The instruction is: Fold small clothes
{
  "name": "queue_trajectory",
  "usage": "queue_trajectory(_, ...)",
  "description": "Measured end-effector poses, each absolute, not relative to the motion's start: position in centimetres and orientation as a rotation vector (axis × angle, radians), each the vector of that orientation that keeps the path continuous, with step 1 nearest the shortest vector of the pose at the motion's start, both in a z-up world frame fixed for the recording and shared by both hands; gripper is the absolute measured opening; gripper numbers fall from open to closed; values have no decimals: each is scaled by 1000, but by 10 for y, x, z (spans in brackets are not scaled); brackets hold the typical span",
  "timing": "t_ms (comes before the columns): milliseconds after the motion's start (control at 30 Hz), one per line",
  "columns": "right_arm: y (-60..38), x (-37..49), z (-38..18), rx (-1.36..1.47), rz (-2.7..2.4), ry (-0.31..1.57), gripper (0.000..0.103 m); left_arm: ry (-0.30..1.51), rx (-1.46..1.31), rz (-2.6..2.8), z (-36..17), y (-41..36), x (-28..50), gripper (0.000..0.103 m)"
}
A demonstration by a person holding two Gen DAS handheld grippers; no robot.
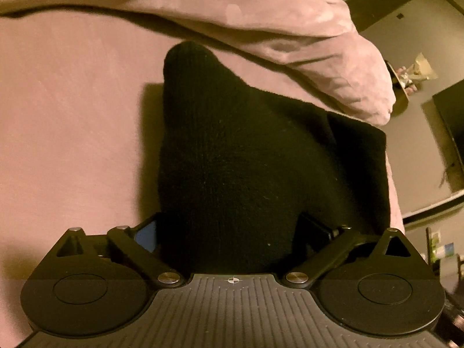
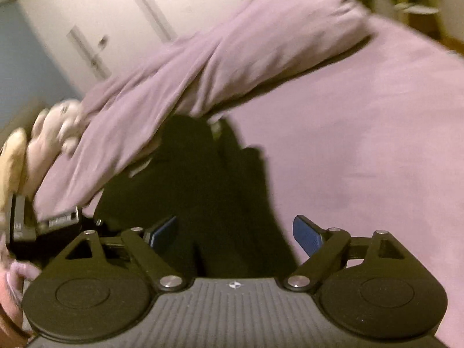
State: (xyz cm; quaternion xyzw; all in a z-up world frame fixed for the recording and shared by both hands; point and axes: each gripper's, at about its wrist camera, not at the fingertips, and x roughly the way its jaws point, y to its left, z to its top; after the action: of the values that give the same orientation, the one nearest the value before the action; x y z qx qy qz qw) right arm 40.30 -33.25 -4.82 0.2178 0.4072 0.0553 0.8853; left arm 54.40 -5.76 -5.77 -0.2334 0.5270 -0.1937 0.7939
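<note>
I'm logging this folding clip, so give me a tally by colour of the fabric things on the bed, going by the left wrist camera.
Black: 1, the black knit garment, though overlapping layers could hide a second piece.
Pink: 2, the pink bedsheet and the rumpled pink duvet behind the garment.
Total: 3

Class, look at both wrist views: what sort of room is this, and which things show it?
Probably a bedroom: a mauve bedsheet covers the work surface, a bunched mauve duvet lies across it, and a white panelled door stands behind.
</note>
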Motion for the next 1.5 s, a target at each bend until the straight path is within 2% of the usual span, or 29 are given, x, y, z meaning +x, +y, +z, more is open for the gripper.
queue_trajectory(67, -333, 425, -66, 424, 117, 899, 87, 1127, -517, -428, -62, -57, 544, 101)
queue_trajectory(133, -346, 438, -84, 511, 137, 938, 87, 1124, -540, -435, -66, -56, 545, 100)
queue_trajectory(233, -351, 442, -87, 652, 191, 933, 55, 1103, -536, -438, -63, -56, 541, 93)
queue_trajectory(267, -348, 440, -85, 656, 199, 924, 51, 1095, -537, -436, -60, -54, 540, 87)
queue_trajectory(333, -349, 439, -87, 657, 222, 922, 52, 1076, -539, -457, -54, -51, 536, 81)
queue_trajectory(367, -352, 441, -90, 677, 225, 930, 58, 1073, -538, -470, -55, -49, 535, 81)
queue_trajectory(433, -357, 451, -102, 712, 234, 961, 67, 1072, -548, -479, -60, -46, 536, 86)
queue_trajectory(467, -355, 454, -104, 719, 246, 964, 71, 1084, -555, -473, -63, -45, 537, 94)
queue_trajectory(500, -353, 457, -106, 723, 252, 963, 73, 1102, -570, -464, -67, -46, 540, 99)
queue_trajectory(600, -349, 462, -107, 727, 249, 962, 74, 1113, -612, -459, -74, -49, 545, 101)
queue_trajectory(633, -348, 461, -107, 735, 246, 962, 65, 1108, -614, -454, -73, -51, 545, 99)
queue_trajectory(667, -349, 459, -107, 761, 252, 964, 59, 1101, -618, -453, -72, -53, 544, 93)
queue_trajectory(733, -352, 452, -107, 803, 252, 964, 52, 1086, -618, -442, -67, -51, 542, 82)
queue_trajectory(800, -345, 449, -102, 804, 257, 954, 50, 1076, -639, -444, -63, -43, 540, 65)
queue_trajectory(933, -324, 448, -88, 815, 290, 925, 50, 1051, -614, -448, -45, -31, 540, 60)
queue_trajectory(1200, -241, 460, -98, 904, 428, 964, 50, 1002, -490, -300, -11, 35, 542, 60)
queue_trajectory(1267, -224, 460, -104, 907, 431, 979, 51, 1026, -477, -260, -15, 54, 538, 65)
queue_trajectory(1300, -219, 459, -105, 895, 412, 981, 53, 1042, -481, -237, -20, 62, 536, 70)
queue_trajectory(1333, -215, 458, -104, 862, 380, 986, 60, 1064, -479, -209, -26, 68, 533, 73)
queue_trajectory(1367, -214, 458, -100, 808, 339, 1000, 63, 1073, -467, -177, -29, 73, 530, 80)
queue_trajectory(1433, -215, 450, -81, 701, 261, 991, 72, 1026, -447, -148, -20, 82, 520, 81)
queue_trajectory(1500, -215, 435, -53, 584, 183, 908, 73, 962, -395, -112, -4, 84, 510, 81)
